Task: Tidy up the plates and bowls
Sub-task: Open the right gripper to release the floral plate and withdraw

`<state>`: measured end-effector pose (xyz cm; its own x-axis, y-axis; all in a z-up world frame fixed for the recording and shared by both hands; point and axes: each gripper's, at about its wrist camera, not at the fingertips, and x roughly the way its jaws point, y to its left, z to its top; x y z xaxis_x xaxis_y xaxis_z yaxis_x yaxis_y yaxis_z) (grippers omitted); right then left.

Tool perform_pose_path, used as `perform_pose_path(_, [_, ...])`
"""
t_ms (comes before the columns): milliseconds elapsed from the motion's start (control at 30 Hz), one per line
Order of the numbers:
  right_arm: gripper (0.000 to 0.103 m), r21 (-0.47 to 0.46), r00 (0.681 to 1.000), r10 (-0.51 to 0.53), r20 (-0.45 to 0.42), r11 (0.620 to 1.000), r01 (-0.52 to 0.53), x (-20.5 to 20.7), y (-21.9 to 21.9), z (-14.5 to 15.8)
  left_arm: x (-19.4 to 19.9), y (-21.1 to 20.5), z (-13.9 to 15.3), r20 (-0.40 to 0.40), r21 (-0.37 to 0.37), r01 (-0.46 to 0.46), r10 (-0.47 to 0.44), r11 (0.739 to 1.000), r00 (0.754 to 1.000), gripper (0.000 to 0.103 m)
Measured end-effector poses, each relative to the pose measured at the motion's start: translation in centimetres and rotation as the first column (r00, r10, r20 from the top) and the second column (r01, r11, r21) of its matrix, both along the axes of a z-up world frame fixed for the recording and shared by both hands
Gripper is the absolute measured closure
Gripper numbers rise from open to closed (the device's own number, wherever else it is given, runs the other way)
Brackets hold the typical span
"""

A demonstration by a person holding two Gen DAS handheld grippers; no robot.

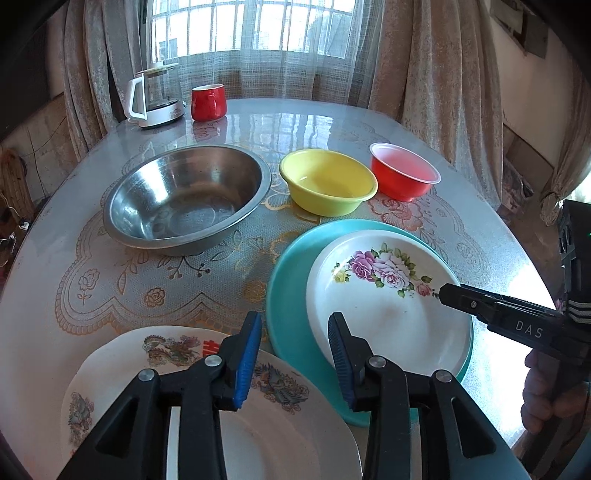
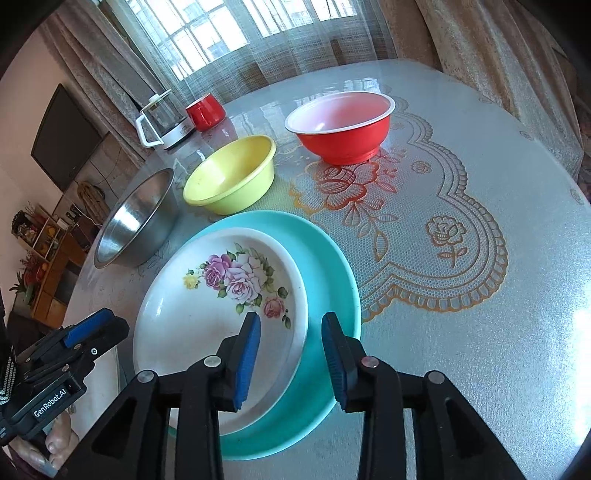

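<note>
Both grippers' jaws stand parted, empty: right gripper (image 2: pixel 290 354) straddles the glossy floral plate's (image 2: pixel 207 321) rim, nested in a teal plate (image 2: pixel 325 280); left gripper (image 1: pixel 295 354) hangs over a phoenix-patterned plate (image 1: pixel 280 435). Lace-printed, glassy table (image 2: pixel 480 332); curtained window (image 1: pixel 255 26) at top.

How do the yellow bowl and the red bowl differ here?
The yellow bowl is yellow inside and out; the red bowl is red outside with a white rim and pale lining. The yellow bowl sits next to the steel bowl; the red bowl stands further right. Both are upright and empty.
</note>
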<state>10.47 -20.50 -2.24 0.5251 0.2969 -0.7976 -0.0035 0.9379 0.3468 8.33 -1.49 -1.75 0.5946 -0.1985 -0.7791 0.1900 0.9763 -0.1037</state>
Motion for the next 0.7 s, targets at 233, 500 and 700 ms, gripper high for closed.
perform_pose_path(233, [0.058, -0.006, 0.999, -0.023, 0.043, 1.000, 0.023, -0.3, 0.1, 1.3, -0.8, 1.6, 1.0, 0.035, 0.000, -0.053, 0.053, 0.999, 0.998, 0.065])
perform_pose_path(500, [0.057, 0.016, 0.996, 0.004, 0.084, 1.000, -0.006, -0.7, 1.5, 2.4, -1.6, 2.8, 1.5, 0.054, 0.001, -0.080, 0.080, 0.997, 0.995, 0.064])
perform_pose_path(700, [0.057, 0.039, 0.992, 0.059, 0.109, 0.997, -0.063, -1.1, 3.3, 3.0, -2.0, 4.0, 1.4, 0.049, 0.000, -0.105, 0.105, 0.994, 0.993, 0.063])
